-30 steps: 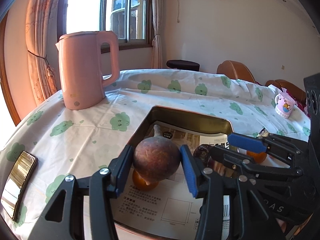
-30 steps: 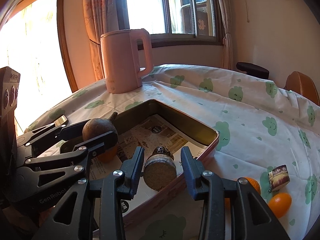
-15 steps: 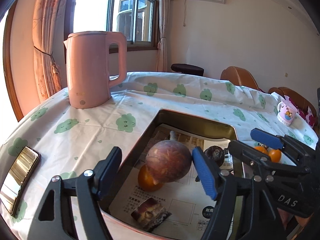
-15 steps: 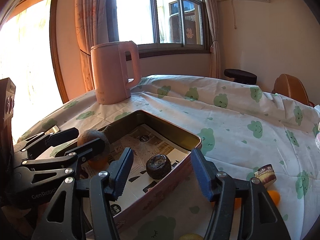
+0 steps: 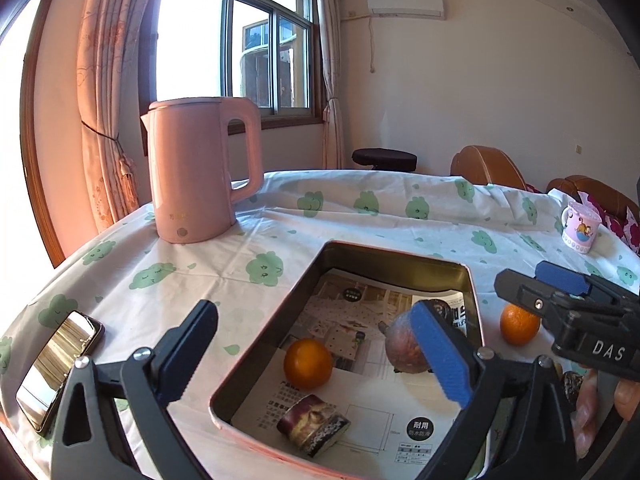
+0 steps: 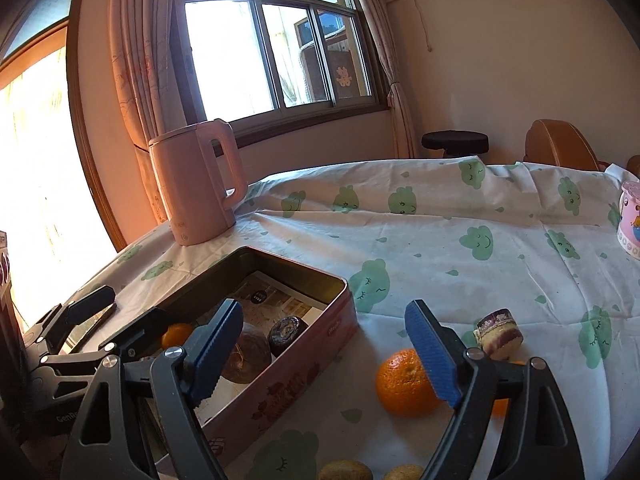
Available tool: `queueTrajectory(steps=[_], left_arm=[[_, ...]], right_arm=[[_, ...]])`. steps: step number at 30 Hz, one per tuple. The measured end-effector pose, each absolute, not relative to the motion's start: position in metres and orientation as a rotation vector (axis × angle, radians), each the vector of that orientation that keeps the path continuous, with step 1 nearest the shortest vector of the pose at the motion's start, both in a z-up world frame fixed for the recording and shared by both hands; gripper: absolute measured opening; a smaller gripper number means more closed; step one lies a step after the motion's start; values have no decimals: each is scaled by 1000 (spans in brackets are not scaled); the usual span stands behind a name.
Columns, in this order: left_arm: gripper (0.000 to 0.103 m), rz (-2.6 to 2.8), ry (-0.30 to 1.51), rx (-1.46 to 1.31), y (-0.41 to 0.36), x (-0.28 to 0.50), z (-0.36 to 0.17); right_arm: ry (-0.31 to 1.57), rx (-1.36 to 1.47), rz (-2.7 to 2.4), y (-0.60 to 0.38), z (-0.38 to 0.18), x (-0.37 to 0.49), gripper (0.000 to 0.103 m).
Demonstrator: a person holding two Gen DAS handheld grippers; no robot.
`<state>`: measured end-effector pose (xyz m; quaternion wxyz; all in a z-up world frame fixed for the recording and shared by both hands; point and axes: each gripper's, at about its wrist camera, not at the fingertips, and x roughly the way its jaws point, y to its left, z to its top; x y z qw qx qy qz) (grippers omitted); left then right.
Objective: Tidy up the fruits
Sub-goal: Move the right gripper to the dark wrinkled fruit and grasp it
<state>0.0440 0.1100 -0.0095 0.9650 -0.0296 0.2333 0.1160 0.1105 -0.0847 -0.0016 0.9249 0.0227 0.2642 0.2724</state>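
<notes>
Two grippers gape empty, jaws just opened: the right gripper [image 6: 324, 352] has the loose orange [image 6: 406, 384] lower centre, just inside its right finger; farther left, the left gripper [image 5: 316, 350] hangs over the tin [image 5: 400, 258].

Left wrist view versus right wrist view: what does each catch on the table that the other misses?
Only the left wrist view shows the phone and the wrapped cake at the tin's near end. Only the right wrist view shows the wrapped cake on the cloth and two brown fruits at the bottom edge. Both show the kettle, the tin, the orange inside it and the orange outside it.
</notes>
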Motion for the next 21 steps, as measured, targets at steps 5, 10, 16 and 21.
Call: queueTrajectory(steps=[5, 10, 16, 21], left_arm=[[99, 269, 437, -96, 114, 36, -7], [99, 216, 427, -159, 106, 25, -6], [99, 124, 422, -151, 71, 15, -3], [94, 52, 432, -80, 35, 12, -3]], right_arm=[[528, 36, 518, -129, 10, 103, 84], [534, -10, 468, -169, 10, 83, 84], [593, -101, 508, -180, -11, 52, 84], [645, -144, 564, -167, -29, 42, 75]])
